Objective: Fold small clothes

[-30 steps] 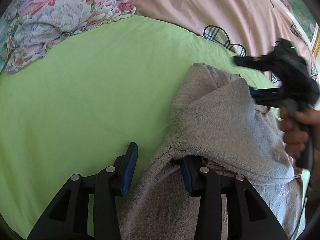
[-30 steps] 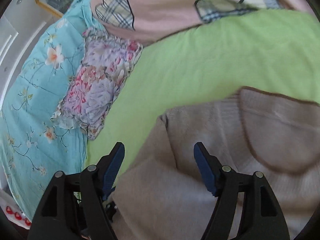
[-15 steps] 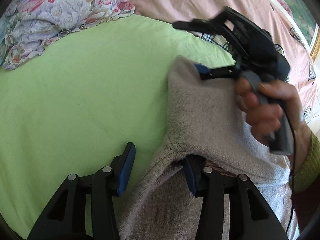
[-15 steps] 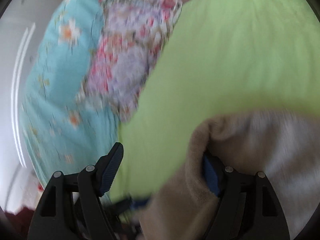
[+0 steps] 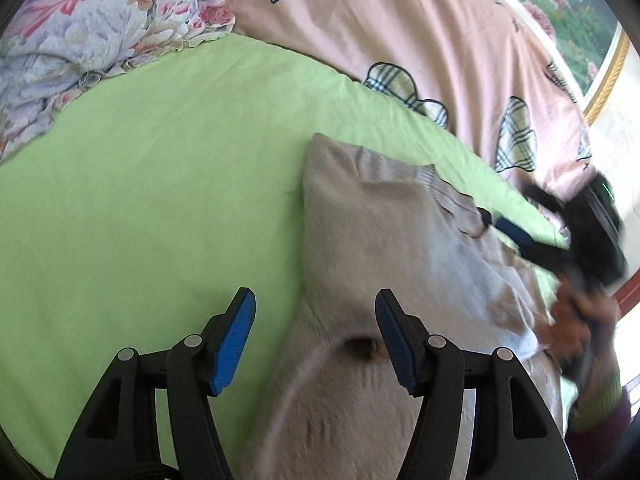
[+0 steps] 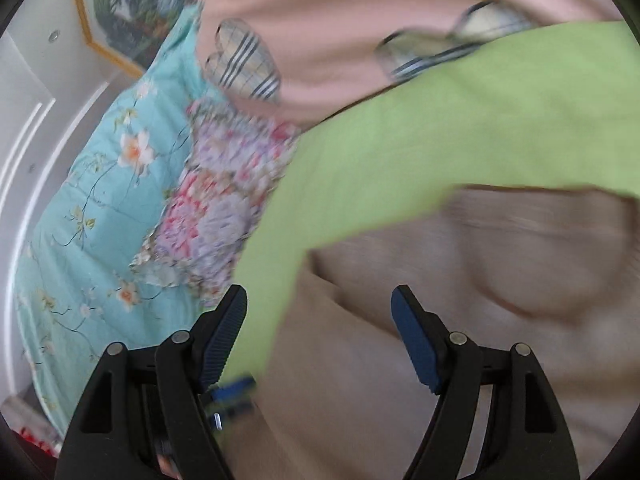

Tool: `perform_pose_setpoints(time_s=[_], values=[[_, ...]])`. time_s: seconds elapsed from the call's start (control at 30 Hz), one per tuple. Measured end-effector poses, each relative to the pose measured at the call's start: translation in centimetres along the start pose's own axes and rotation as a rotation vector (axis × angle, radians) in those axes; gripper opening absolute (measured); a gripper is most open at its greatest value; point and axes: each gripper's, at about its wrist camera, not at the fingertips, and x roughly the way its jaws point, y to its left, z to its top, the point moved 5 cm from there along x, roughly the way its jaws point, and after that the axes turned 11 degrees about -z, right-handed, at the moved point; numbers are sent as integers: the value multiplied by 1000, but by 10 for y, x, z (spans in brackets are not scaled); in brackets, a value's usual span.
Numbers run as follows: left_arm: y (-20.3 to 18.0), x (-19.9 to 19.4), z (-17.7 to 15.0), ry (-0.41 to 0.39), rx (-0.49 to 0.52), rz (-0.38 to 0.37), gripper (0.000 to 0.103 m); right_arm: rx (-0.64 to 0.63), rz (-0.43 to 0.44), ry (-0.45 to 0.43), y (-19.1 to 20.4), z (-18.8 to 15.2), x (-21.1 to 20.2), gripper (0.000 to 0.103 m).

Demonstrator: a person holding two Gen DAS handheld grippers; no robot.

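Knitwear is lying across the green sheet (image 5: 160, 208) of the bed: a beige sweater (image 5: 384, 232), doubled over on itself, is filling the lower right of the left wrist view, from about 3 o'clock round to 6 o'clock. One flap is resting on top of the body, its ribbed edge running toward 2 o'clock, which suggests a fold is being laid so the garment narrows into a tidy packet.

Blue-padded jaws of the left gripper (image 5: 314, 336) are standing wide apart and holding nothing. They are straddling the sweater's left border, one pad over the sheet and the other over the knit, probably so that this edge can be pinned or picked up for the following fold.

At 3 o'clock in the same view the right gripper (image 5: 532, 240) is blurring with motion, its blue tip lying just beside the ribbed edge, with the person's right hand (image 5: 576, 320) wrapped round the handle. Seen from its own camera, the right gripper (image 6: 320, 332) is also spread open and empty, hovering over the sweater (image 6: 460, 300) near the rounded outline of the folded flap. Whether it is touching the cloth is not clear through the blur.

Bedding is crowding the far side: a floral pillow (image 5: 80, 40) at 11 o'clock, a pink quilt with plaid patches (image 5: 400, 28) at 1 o'clock, and a turquoise flowered quilt (image 6: 100, 208) at 9 o'clock in the right wrist view. The sheet is giving the sweater a flat working surface.
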Motion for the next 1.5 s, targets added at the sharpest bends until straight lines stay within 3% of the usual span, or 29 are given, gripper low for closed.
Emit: perform_pose_setpoints(time_s=[0.17, 0.27, 0.4, 0.5, 0.57, 0.6, 0.63, 0.67, 0.7, 0.77, 0.87, 0.93, 1.1, 1.5], values=[[-6, 21, 23, 60, 67, 19, 63, 62, -251, -174, -70, -34, -99, 76], [-5, 37, 33, 97, 86, 50, 63, 163, -407, -259, -120, -55, -163, 75], [3, 57, 39, 120, 51, 78, 63, 197, -484, -214, -147, -74, -185, 64], [9, 62, 41, 102, 17, 93, 63, 122, -491, -145, -134, -81, -169, 61], [9, 64, 40, 95, 21, 108, 63, 74, -560, -76, -132, -87, -152, 60], [8, 65, 40, 93, 31, 120, 63, 61, -586, -54, -133, -89, -144, 55], [7, 66, 40, 93, 44, 136, 62, 59, -582, -38, -134, -91, -139, 48], [6, 67, 40, 93, 55, 149, 59, 69, -562, -8, -135, -91, -130, 24], [4, 67, 41, 92, 71, 164, 56, 62, -559, -3, -135, -90, -129, 7], [-2, 66, 40, 85, 102, 173, 39, 20, -539, -85, -117, -78, -141, 7], [-10, 65, 36, 61, 159, 242, 30, -27, -538, -254, -92, -62, -176, 7], [-10, 68, 35, 51, 179, 317, 22, -30, -594, -227, -101, -67, -170, 7], [-3, 66, 39, 33, 132, 323, 21, -2, -649, -70, -131, -96, -132, 7], [0, 63, 41, 63, 110, 319, 25, 16, -660, -58, -135, -112, -144, 6]])
